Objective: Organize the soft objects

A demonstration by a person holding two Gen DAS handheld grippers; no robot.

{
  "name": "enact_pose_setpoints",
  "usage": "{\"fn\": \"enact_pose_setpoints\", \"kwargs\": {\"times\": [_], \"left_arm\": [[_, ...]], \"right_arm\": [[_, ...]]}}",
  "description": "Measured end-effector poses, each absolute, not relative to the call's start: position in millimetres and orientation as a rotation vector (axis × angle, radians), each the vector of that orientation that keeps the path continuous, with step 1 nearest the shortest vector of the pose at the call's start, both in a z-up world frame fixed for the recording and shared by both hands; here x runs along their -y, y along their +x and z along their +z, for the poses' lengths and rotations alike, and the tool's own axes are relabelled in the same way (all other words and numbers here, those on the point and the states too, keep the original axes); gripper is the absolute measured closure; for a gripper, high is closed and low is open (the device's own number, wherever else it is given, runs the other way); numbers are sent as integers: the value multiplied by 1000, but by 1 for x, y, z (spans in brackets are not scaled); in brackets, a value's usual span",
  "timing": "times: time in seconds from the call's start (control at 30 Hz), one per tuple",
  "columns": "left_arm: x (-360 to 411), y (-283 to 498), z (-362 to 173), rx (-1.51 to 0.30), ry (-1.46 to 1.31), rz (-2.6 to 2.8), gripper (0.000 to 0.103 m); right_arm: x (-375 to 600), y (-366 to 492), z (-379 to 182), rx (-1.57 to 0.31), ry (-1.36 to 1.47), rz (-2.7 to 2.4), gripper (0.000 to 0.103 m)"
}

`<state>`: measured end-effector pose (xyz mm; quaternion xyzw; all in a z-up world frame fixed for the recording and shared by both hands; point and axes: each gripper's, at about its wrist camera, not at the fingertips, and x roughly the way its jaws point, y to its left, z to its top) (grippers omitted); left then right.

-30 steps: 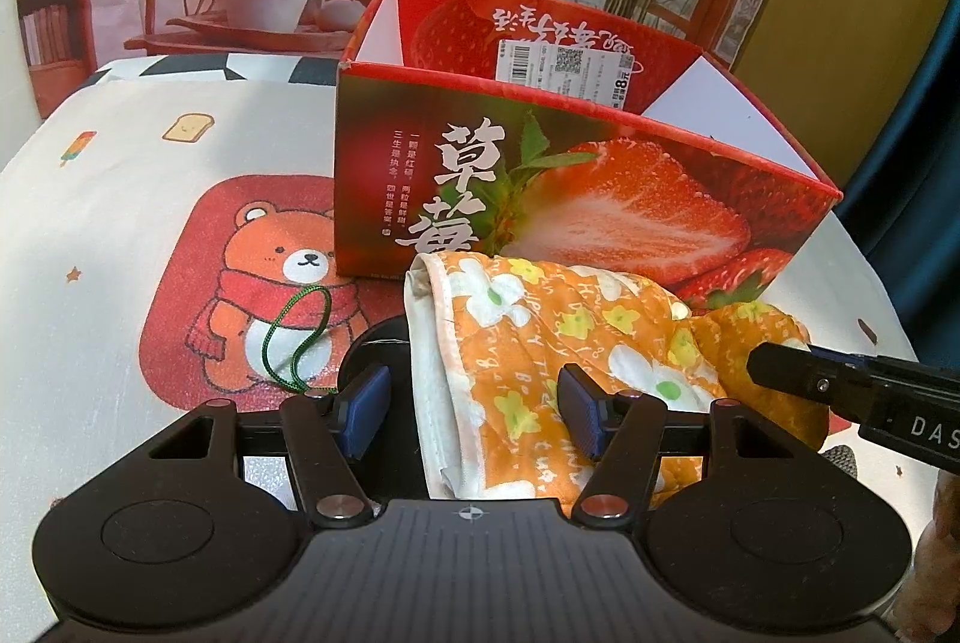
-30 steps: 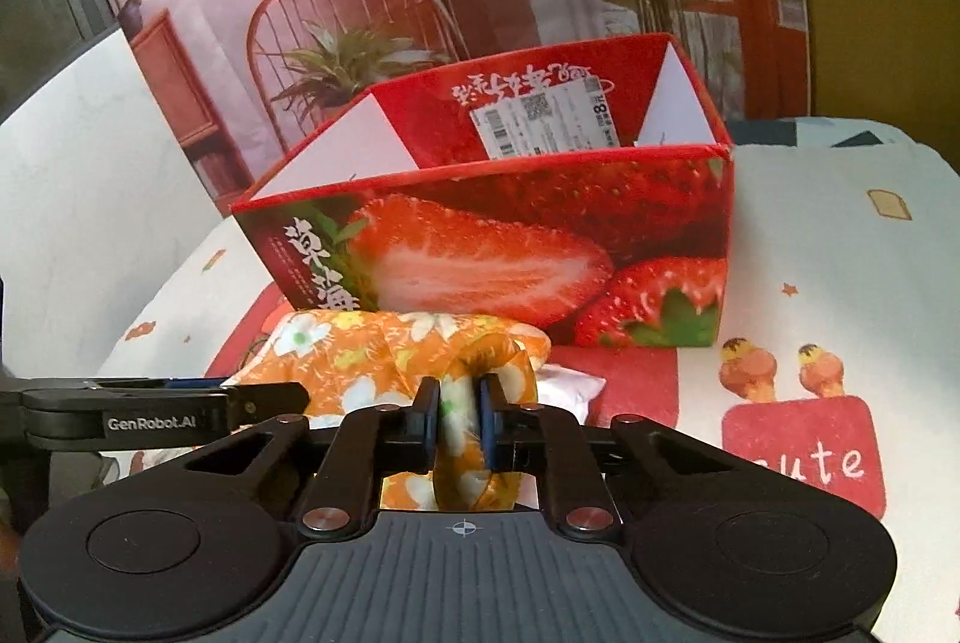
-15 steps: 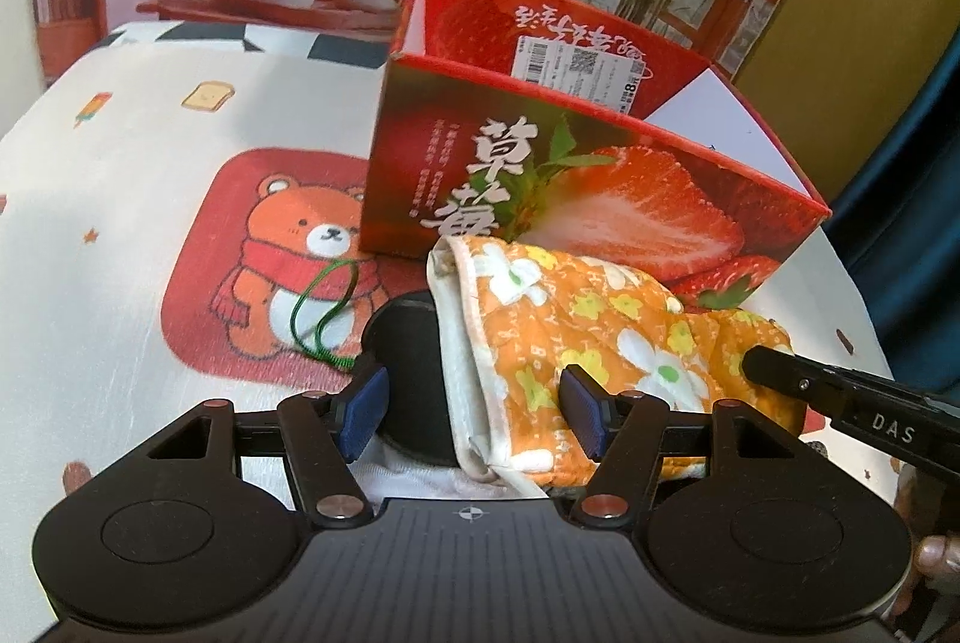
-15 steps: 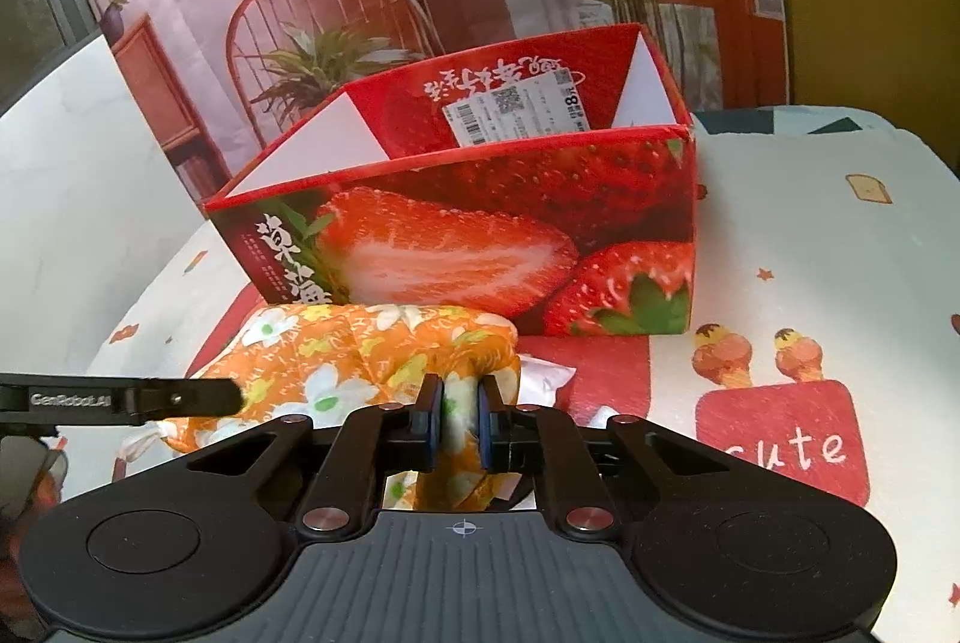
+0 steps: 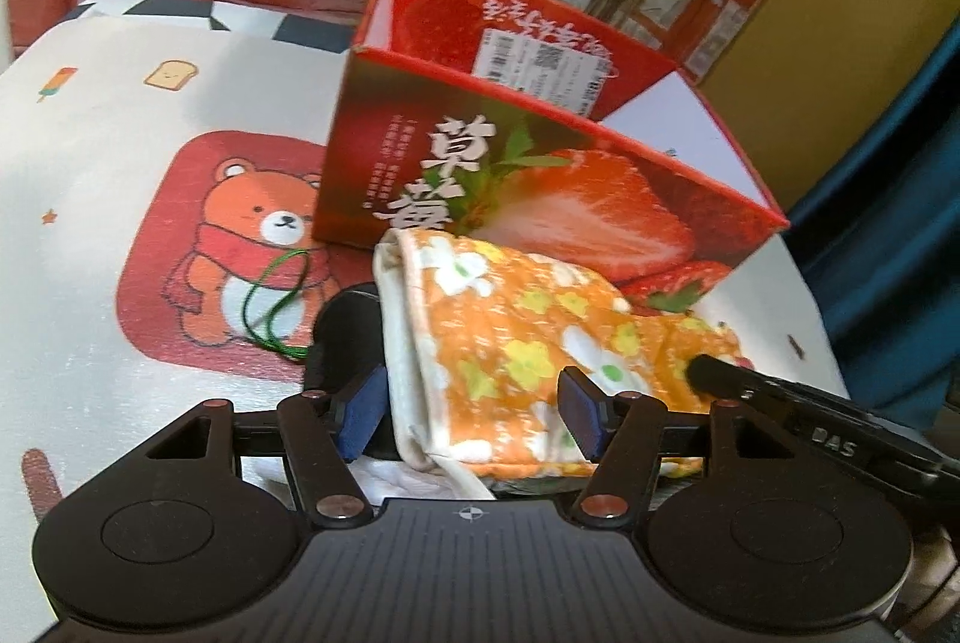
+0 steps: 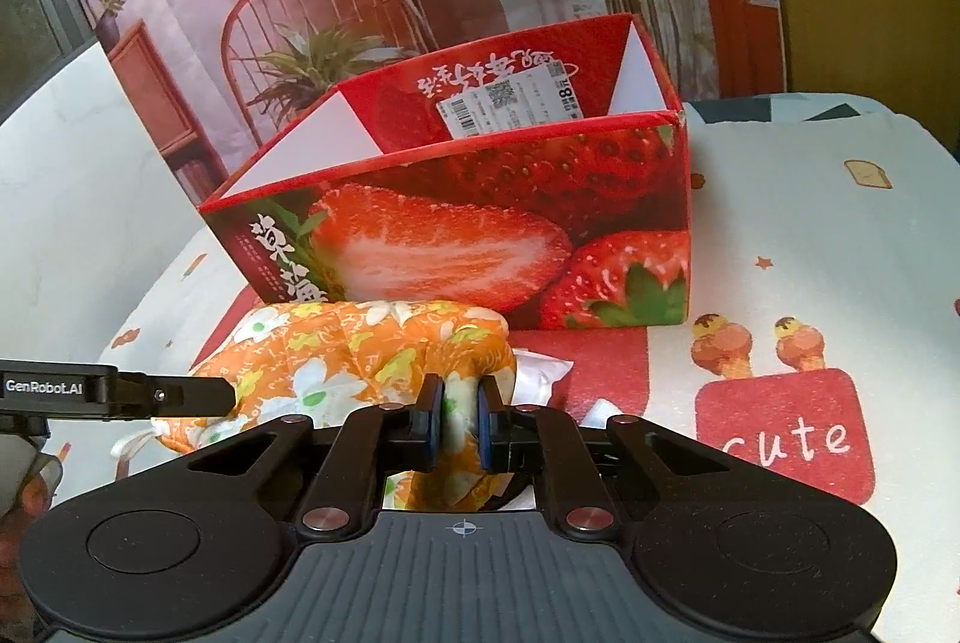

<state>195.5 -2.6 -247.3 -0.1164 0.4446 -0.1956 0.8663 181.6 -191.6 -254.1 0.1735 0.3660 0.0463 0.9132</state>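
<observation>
1. Right gripper: jaws narrow, pinched on a fold of the cloth. Cloth bunches at 12 o'clock of the fingers.
2. Left gripper: jaws wide, straddling the cloth's near edge, nothing clamped. Cloth lies between the pads; whether either pad touches it I cannot tell.
3. Change over the last second: the cloth rides higher against the box face than before, its white hem lifted off the table, and the black disc under it at 10 o'clock shows more. The right grip is the same as a second ago; the left jaws are as wide as they were.
4. Box sits at 12 o'clock in both views, open top, just behind the cloth and possibly touching it.
5. Green cord lies on the bear print at 10 o'clock, untouched.
6. Judgement: lift under way on the right alone; cloth not yet above the box rim. More height is needed before it goes in.
</observation>
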Motion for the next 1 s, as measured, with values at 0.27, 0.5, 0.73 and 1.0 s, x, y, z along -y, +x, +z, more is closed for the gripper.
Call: {"fn": "enact_pose_setpoints", "kwargs": {"times": [0.27,0.5,0.73,1.0], "left_arm": [[7,199,-252,-946,-214,-395,52],[6,190,-233,-848,-169,-379,91],[6,181,-200,-734,-138,-388,92],[9,176,-149,-572,-98,-417,92]], "right_arm": [[190,183,-257,-772,355,103,92],[189,181,-252,-765,365,124,92],[183,180,-225,-682,338,179,93],[185,186,-178,-559,280,225,93]]}}
